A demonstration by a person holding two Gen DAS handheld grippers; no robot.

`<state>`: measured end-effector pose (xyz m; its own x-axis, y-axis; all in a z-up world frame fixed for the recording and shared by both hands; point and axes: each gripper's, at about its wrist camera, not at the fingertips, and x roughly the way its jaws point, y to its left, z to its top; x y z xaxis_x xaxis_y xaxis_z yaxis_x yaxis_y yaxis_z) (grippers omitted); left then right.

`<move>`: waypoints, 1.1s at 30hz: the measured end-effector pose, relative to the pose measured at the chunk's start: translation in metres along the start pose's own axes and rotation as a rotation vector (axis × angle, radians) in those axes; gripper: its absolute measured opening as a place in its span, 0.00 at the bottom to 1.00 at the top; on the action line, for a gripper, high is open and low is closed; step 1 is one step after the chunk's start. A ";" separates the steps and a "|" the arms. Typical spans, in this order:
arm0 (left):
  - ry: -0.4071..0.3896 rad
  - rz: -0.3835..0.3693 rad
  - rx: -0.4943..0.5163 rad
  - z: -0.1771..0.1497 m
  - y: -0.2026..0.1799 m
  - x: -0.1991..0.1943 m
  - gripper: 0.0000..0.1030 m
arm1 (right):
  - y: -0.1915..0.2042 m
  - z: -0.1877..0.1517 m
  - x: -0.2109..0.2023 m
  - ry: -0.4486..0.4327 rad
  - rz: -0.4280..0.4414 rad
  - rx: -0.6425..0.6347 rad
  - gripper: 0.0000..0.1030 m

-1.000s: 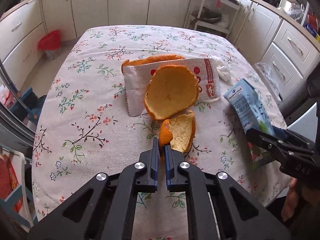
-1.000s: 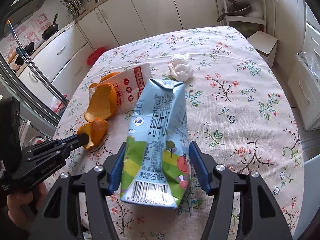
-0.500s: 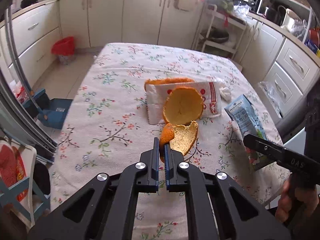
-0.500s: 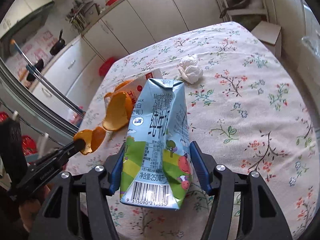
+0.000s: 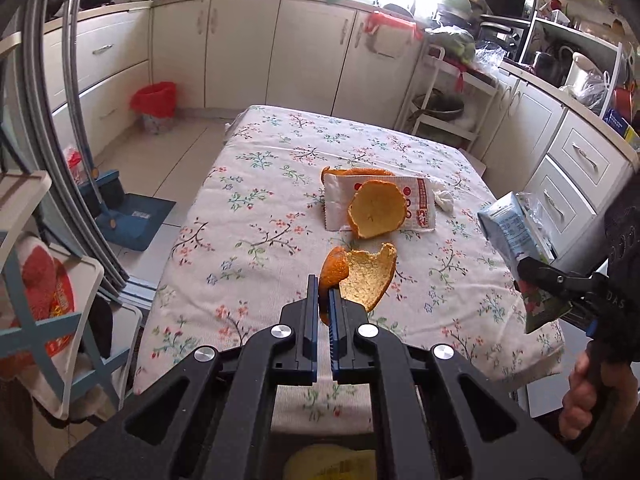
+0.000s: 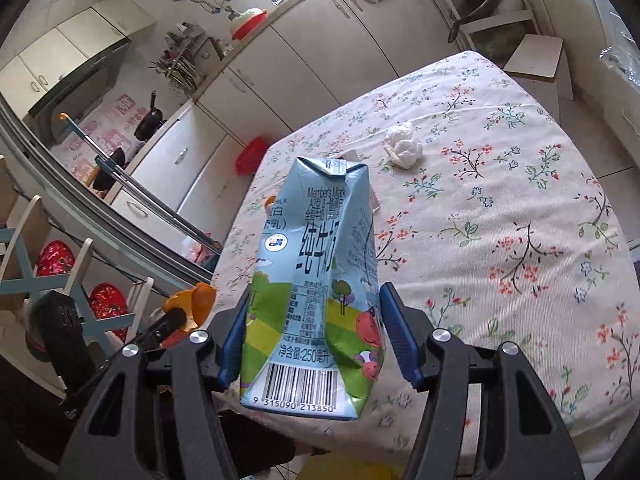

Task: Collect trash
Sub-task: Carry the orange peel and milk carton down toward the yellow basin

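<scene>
My left gripper (image 5: 323, 298) is shut on a piece of orange peel (image 5: 362, 276), held up off the floral tablecloth (image 5: 256, 216) near its front edge. In the right wrist view that same peel (image 6: 196, 300) shows at the lower left, pinched by the left gripper. My right gripper (image 6: 314, 312) is shut on a crumpled blue milk carton (image 6: 316, 280), lifted above the table; the carton (image 5: 510, 232) also appears at the right of the left wrist view. A round orange peel (image 5: 376, 208) lies on a white wrapper (image 5: 420, 204) mid-table. A crumpled tissue (image 6: 402, 146) sits beyond.
A red-lined bin (image 5: 156, 104) stands on the floor by the far cabinets. A blue dustpan (image 5: 128, 212) and a chair with red cushions (image 5: 36, 280) are left of the table. White cabinets (image 5: 572, 168) run along the right. A person's hand (image 5: 584, 392) holds the right gripper.
Both grippers have risen and pulled back from the table with their loads. The small peel has lifted clear of the cloth, and the carton is higher; more of the kitchen floor now shows.
</scene>
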<state>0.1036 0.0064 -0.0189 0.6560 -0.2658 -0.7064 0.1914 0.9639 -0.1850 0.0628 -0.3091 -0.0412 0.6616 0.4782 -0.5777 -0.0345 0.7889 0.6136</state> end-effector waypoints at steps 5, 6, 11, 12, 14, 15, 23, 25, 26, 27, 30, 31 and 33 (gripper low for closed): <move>-0.018 0.005 0.017 -0.015 0.002 -0.017 0.04 | 0.002 -0.018 -0.020 -0.032 0.038 -0.002 0.58; -0.020 0.005 0.017 -0.018 0.002 -0.021 0.04 | 0.001 -0.023 -0.024 -0.036 0.045 0.006 0.58; -0.028 0.001 0.007 -0.026 0.005 -0.034 0.04 | -0.001 -0.044 -0.040 -0.050 0.066 0.029 0.58; -0.031 0.000 0.007 -0.027 0.005 -0.037 0.04 | 0.000 -0.047 -0.043 -0.053 0.071 0.028 0.58; -0.036 -0.002 0.011 -0.030 0.005 -0.041 0.04 | 0.001 -0.053 -0.048 -0.054 0.078 0.024 0.58; -0.038 -0.003 0.011 -0.031 0.005 -0.043 0.04 | 0.001 -0.056 -0.050 -0.055 0.083 0.023 0.58; -0.052 -0.008 0.013 -0.037 0.006 -0.054 0.04 | 0.011 -0.085 -0.056 -0.013 0.106 -0.002 0.58; -0.057 -0.011 0.016 -0.038 0.006 -0.057 0.04 | 0.015 -0.096 -0.055 0.013 0.109 -0.015 0.58; -0.058 -0.012 0.017 -0.039 0.006 -0.058 0.04 | 0.017 -0.101 -0.055 0.024 0.110 -0.020 0.58; -0.060 -0.013 0.018 -0.039 0.006 -0.059 0.04 | 0.019 -0.106 -0.054 0.039 0.109 -0.027 0.58; -0.066 -0.017 0.018 -0.041 0.005 -0.063 0.04 | 0.028 -0.120 -0.049 0.089 0.108 -0.052 0.58; -0.068 -0.019 0.017 -0.041 0.006 -0.064 0.04 | 0.030 -0.125 -0.047 0.105 0.106 -0.063 0.58; -0.071 -0.022 0.017 -0.043 0.006 -0.067 0.04 | 0.036 -0.134 -0.042 0.153 0.101 -0.092 0.58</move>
<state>0.0293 0.0310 -0.0025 0.7012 -0.2876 -0.6524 0.2178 0.9577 -0.1881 -0.0667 -0.2489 -0.0676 0.5298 0.6040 -0.5954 -0.1672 0.7626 0.6249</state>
